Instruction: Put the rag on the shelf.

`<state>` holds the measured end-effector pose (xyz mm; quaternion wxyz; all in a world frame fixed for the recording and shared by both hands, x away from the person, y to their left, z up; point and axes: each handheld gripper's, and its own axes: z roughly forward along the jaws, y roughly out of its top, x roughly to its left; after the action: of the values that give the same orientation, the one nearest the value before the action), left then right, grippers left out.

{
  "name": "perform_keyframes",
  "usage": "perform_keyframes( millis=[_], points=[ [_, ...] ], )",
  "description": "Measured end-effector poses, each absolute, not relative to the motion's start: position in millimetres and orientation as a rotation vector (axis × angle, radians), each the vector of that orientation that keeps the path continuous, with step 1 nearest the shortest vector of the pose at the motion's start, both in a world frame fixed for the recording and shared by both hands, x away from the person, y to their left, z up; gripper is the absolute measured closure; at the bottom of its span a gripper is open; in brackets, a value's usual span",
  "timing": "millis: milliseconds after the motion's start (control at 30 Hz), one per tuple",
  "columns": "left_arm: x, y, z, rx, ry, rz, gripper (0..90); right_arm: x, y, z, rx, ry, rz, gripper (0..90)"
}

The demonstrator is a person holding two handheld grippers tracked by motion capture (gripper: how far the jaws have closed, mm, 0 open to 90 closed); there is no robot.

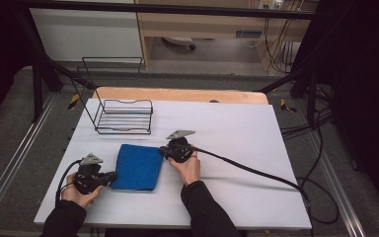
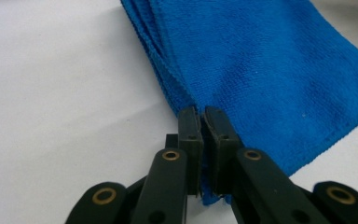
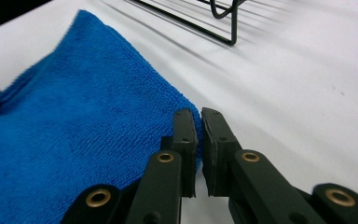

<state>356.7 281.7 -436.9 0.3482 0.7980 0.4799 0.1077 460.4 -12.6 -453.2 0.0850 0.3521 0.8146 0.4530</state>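
A folded blue cloth (image 1: 138, 167) lies flat on the white table (image 1: 237, 128), near the front left. My left gripper (image 1: 112, 177) is at the cloth's near left corner. In the left gripper view the jaws (image 2: 203, 116) are shut on the edge of the blue cloth (image 2: 270, 70), whose stacked layers run away from them. My right gripper (image 1: 163, 150) is at the cloth's far right corner. In the right gripper view its jaws (image 3: 198, 116) pinch the corner of the blue cloth (image 3: 74, 130), with blue showing between the pads.
A black wire rack (image 1: 124, 117) stands on the table behind the cloth, and it appears again as the wire rack (image 3: 214, 18) just beyond the right gripper. The right gripper's cable (image 1: 246, 170) trails across the table to the right edge.
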Motion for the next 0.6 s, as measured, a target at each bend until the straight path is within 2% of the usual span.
perform_keyframes(
  millis=[167, 267, 300, 333, 367, 600],
  points=[
    [356.1, 282.7, -437.0, 2.070, 1.234, 0.303, 81.8, 465.8, -7.4, -456.9, 1.031, 2.439, 1.315, 82.2],
    [356.8, 285.7, -433.5, 2.067, 1.211, 0.334, 72.4, 463.5, -9.2, -451.7, 0.999, 2.408, 1.305, 75.7],
    [357.2, 287.1, -431.8, 2.065, 1.200, 0.344, 65.4, 461.3, -12.0, -444.1, 0.989, 2.401, 1.311, 67.2],
    [358.0, 288.6, -429.9, 2.063, 1.194, 0.358, 65.4, 461.3, -12.0, -444.1, 0.989, 2.401, 1.311, 67.2],
    [358.9, 290.0, -427.9, 2.056, 1.194, 0.374, 61.3, 459.7, -13.1, -439.9, 0.989, 2.395, 1.317, 63.6],
    [373.5, 295.7, -411.2, 2.028, 1.180, 0.389, 34.1, 447.0, -25.7, -415.2, 0.970, 2.399, 1.312, 33.5]
  ],
)
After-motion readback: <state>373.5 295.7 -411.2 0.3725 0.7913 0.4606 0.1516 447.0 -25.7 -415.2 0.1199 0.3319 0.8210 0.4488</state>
